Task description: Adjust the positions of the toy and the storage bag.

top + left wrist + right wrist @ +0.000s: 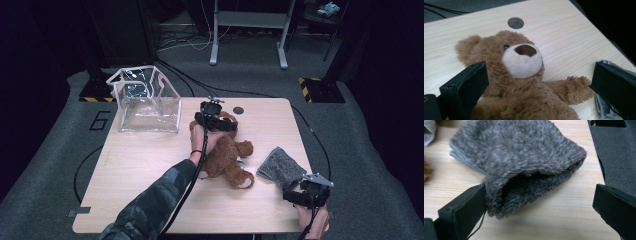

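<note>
1. Plush fills the middle of the scene: a brown, fluffy teddy bear (pixel 226 156) with a cream muzzle lies on its back on the pale wooden table (pixel 150 170), head towards the far edge, feet towards the person.
2. Close up, the left gripper view shows what the high view cannot: the bear's dark brown nose patch (pixel 525 50), one dark eye, and an outstretched arm (pixel 574 88) reaching towards a grey cloth.
3. That same view shows the left gripper (pixel 536 87) with its two black jaws spread wide on either side of the bear's chest, gripping nothing.
4. From above, the left gripper (pixel 215 120) hovers over the bear's head, the person's camouflage-patterned sleeve (pixel 150 210) stretching across the table.
5. Beside the bear's feet, near the table's right edge, lies a grey, fuzzy folded cloth (pixel 281 167).
6. The right gripper view reveals its fold: a curled-over upper layer (pixel 524 152) with a shadowed hollow beneath.
7. The right gripper (pixel 539 205) stands fully open; one jaw sits just against the cloth's edge, the other well apart, so nothing is clamped.
8. The high view alone takes in the clear plastic pouch with white trim (pixel 147 100), standing open at the table's far left corner, and a round hole (pixel 238 110) in the tabletop beyond the bear's head.
</note>
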The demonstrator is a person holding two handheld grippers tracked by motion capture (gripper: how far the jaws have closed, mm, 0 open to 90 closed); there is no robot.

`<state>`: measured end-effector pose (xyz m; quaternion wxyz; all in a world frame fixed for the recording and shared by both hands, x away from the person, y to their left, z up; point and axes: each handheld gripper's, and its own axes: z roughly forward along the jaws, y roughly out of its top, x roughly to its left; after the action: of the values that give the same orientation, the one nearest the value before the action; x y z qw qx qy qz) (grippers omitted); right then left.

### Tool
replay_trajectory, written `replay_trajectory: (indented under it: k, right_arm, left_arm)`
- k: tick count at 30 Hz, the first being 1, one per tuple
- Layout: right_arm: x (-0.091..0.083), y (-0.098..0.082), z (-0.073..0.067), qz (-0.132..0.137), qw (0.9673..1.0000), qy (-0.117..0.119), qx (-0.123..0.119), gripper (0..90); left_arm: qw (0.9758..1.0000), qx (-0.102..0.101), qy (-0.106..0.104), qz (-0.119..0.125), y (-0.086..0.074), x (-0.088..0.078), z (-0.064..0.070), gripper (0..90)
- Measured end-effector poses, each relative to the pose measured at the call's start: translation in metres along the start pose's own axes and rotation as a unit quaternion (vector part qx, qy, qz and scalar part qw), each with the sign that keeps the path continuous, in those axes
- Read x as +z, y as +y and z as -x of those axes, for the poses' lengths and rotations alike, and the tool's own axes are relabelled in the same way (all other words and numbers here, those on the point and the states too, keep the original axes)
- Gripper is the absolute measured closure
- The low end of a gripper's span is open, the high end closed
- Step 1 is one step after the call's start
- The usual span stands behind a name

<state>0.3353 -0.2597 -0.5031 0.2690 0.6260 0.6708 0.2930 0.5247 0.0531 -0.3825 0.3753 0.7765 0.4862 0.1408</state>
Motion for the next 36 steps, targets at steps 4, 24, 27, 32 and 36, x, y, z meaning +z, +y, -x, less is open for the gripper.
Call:
replay_trajectory:
  k: [4, 24, 27, 32, 36]
  right_arm:
    - [0.008, -0.003, 0.007, -0.006, 0.9999, 0.001, 0.012, 0.0]
    - [0.023, -0.015, 0.008, -0.015, 0.9998, -0.002, 0.009, 0.0]
    - [0.024, -0.015, 0.008, -0.010, 0.9999, -0.002, 0.005, 0.0]
    - [0.024, -0.015, 0.008, -0.008, 0.9999, -0.003, 0.005, 0.0]
    - [0.024, -0.015, 0.008, -0.007, 1.0000, -0.003, 0.006, 0.0]
  left_arm:
    - [0.9995, 0.002, 0.009, -0.029, -0.003, 0.018, 0.005, 1.4]
    - [0.9934, 0.005, 0.070, -0.091, -0.027, 0.064, -0.018, 0.0]
    - [0.9927, -0.007, 0.074, -0.096, -0.032, 0.068, -0.025, 0.0]
    - [0.9919, -0.044, 0.052, -0.108, -0.041, 0.074, -0.041, 0.0]
    - [0.9917, -0.059, 0.037, -0.108, -0.044, 0.077, -0.047, 3.7]
